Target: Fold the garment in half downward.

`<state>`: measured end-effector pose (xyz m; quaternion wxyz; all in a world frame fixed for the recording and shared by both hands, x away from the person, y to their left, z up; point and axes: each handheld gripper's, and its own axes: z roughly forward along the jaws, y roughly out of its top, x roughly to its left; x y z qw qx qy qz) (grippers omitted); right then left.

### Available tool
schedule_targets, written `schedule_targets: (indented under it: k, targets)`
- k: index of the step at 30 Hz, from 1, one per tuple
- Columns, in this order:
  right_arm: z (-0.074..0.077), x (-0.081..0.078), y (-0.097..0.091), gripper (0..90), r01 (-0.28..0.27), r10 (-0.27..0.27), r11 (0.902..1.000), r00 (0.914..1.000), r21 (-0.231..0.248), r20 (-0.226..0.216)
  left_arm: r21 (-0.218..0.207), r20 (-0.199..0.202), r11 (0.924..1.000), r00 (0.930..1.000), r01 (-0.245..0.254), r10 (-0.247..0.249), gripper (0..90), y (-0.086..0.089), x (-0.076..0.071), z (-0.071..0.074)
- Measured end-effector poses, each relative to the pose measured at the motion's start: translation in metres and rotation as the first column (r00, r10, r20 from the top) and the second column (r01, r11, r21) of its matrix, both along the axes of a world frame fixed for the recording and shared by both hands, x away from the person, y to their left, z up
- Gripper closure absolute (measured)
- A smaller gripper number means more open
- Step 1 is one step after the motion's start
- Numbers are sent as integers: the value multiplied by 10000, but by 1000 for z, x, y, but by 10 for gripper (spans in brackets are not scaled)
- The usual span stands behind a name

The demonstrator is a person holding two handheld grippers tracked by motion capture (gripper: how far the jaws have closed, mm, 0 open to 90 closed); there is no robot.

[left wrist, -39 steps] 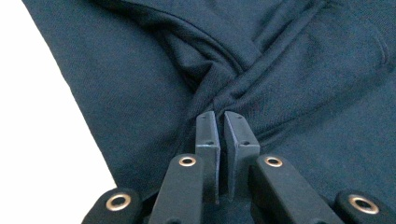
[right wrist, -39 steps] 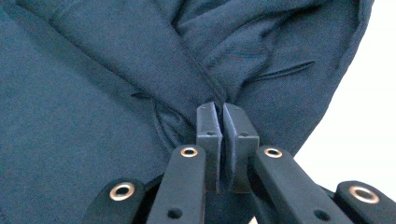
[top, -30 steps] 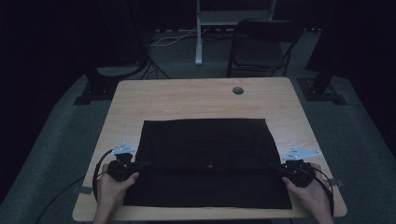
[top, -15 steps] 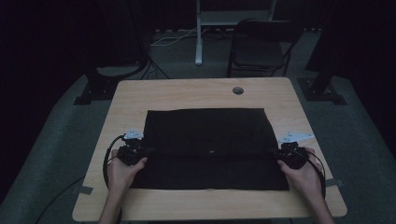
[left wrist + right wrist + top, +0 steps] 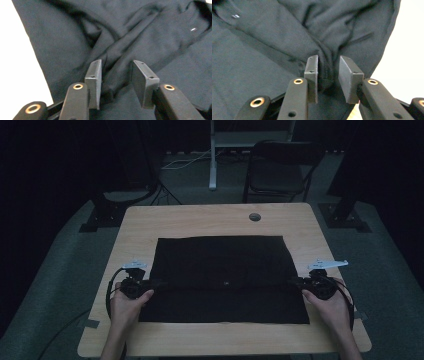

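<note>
Left gripper [image 5: 150,284], right gripper [image 5: 296,282]: fingers just opening, released, black cloth [image 5: 225,265] fold between them

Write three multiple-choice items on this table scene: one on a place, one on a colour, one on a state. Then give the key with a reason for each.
1. Where does the round hole in the table sit?
A. beyond the garment's far edge
B. by the person's left hand
C. under the chair

2. What colour is the garment?
A. white
B. black
C. red

3. How do the left gripper's jaws stand?
A. clamped flat together
B. parted, with a fold of cloth between them
C. parted over bare wood

Key: 1 A, the hole lies on bare wood past the cloth. 2 B, it is dark throughout. 3 B, the left gripper view shows a gap with fabric in it.
</note>
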<state>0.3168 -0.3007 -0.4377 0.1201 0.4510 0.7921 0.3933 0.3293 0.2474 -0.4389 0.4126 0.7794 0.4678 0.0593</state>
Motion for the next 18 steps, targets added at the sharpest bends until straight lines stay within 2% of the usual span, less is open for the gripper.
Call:
schedule_targets:
  k: [4, 7, 11, 18]
  targets:
    - [17, -5, 5, 669, -123, 117, 9998, 9988, 128, 472, -64, 441, 10000, 9990, 72, -69, 591, -4, -4, 16]
    - [28, -6, 13, 670, -325, 311, 9994, 9962, 153, 815, -204, 621, 9996, 9979, 209, -196, 574, -10, -5, 25]
    - [37, -3, 29, 671, -680, 667, 9976, 9937, 117, 903, -159, 706, 9976, 9953, 673, -660, 564, -28, -1, 32]
    - [38, 17, 65, 692, -1212, 1219, 9925, 9894, -136, 788, 69, 646, 9919, 9898, 1271, -1273, 558, -67, 14, 35]
